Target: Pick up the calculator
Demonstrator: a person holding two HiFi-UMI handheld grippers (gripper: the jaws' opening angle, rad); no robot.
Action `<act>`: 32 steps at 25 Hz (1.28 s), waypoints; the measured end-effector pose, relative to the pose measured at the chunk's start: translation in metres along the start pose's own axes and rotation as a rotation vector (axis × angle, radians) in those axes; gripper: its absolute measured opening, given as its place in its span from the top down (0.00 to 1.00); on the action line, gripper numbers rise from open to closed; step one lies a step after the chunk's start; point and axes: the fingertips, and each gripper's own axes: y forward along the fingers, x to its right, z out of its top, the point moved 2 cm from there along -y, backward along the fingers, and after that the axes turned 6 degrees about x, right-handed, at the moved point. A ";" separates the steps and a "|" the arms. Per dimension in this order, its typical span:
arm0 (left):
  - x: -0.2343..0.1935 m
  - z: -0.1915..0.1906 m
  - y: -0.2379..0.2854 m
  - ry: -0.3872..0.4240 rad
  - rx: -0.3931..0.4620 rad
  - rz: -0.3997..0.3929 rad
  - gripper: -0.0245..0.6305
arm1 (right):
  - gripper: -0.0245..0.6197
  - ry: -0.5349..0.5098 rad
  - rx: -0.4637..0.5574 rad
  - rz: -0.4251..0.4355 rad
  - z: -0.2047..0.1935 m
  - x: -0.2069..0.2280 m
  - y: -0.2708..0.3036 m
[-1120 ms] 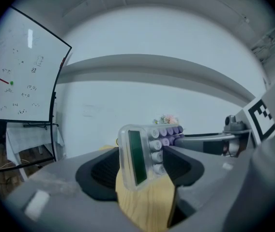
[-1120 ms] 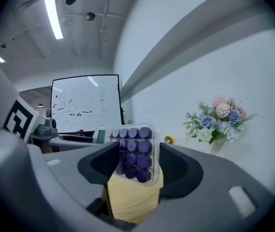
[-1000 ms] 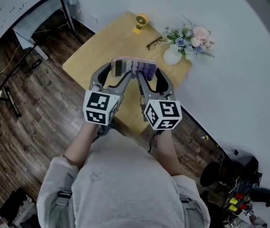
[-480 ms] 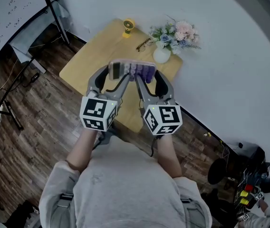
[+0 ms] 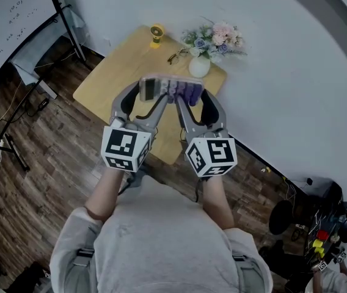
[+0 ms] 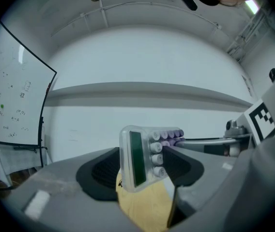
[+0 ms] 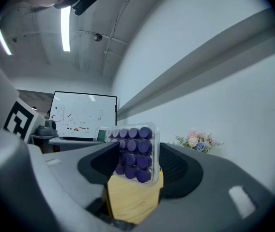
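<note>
A clear calculator (image 5: 170, 89) with a green display and purple keys hangs in the air above the wooden table (image 5: 109, 81), held between both grippers. My left gripper (image 5: 150, 90) is shut on its display end, which the left gripper view shows as the calculator (image 6: 142, 158) standing on edge between the dark pads (image 6: 103, 170). My right gripper (image 5: 189, 92) is shut on the purple-key end. In the right gripper view the calculator (image 7: 135, 153) sits between the jaws with the keys facing the camera. Both grippers point level, side by side.
On the table's far side stand a white vase of flowers (image 5: 213, 41), a pair of glasses (image 5: 176, 56) and a small yellow fan (image 5: 156, 33). A whiteboard (image 5: 2, 11) on a stand is at the left, a white wall at the right, and dark wood floor (image 5: 33, 157) below.
Both grippers have risen together with the calculator held between them. The table and the things on it now look smaller and lie farther below.
</note>
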 end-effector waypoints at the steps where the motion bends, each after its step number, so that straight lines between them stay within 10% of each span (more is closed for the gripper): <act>1: 0.004 0.002 -0.001 0.001 0.005 -0.004 0.52 | 0.58 -0.002 0.006 -0.002 0.003 0.001 -0.004; 32: 0.093 0.038 -0.027 0.076 0.105 -0.048 0.52 | 0.58 -0.066 0.142 -0.031 0.049 0.017 -0.094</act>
